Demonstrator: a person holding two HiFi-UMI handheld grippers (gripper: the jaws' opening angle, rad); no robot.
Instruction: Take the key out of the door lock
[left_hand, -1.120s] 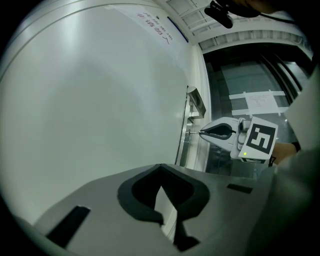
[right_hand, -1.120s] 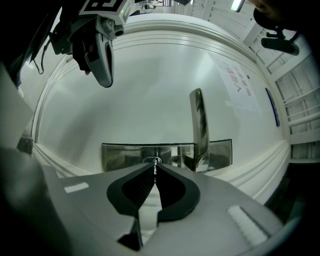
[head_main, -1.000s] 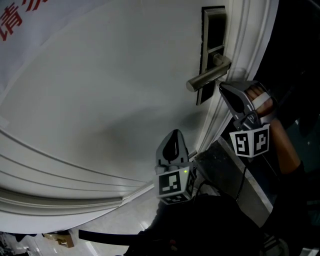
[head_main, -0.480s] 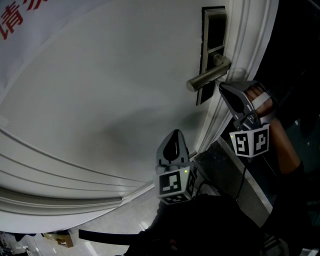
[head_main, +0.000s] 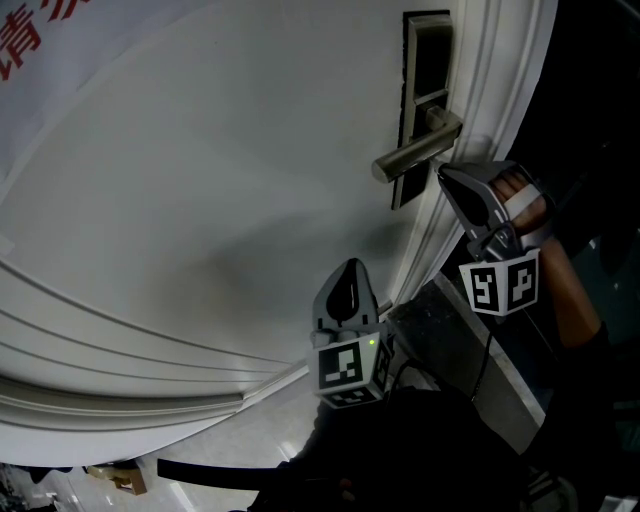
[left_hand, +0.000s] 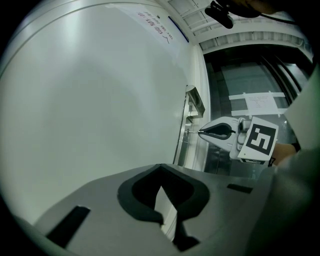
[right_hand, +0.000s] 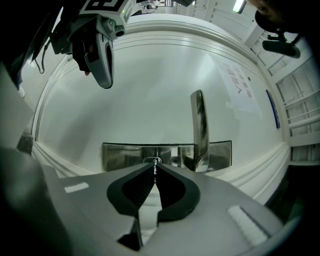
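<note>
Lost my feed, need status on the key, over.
Right hand-held gripper shut on key at the lock plate. Left hand-held gripper shut, empty, held back. Lever handle beside, not blocking.

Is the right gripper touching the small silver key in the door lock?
Touching. The right gripper view shows the right gripper's jaws shut on the small silver key, just before the steel lock plate.

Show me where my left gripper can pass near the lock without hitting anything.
Open room is the bare door panel, left of the lever handle and above the left gripper. It is crowded just under the lever, where the right gripper is shut on the key at the lock plate, close against the door frame.
</note>
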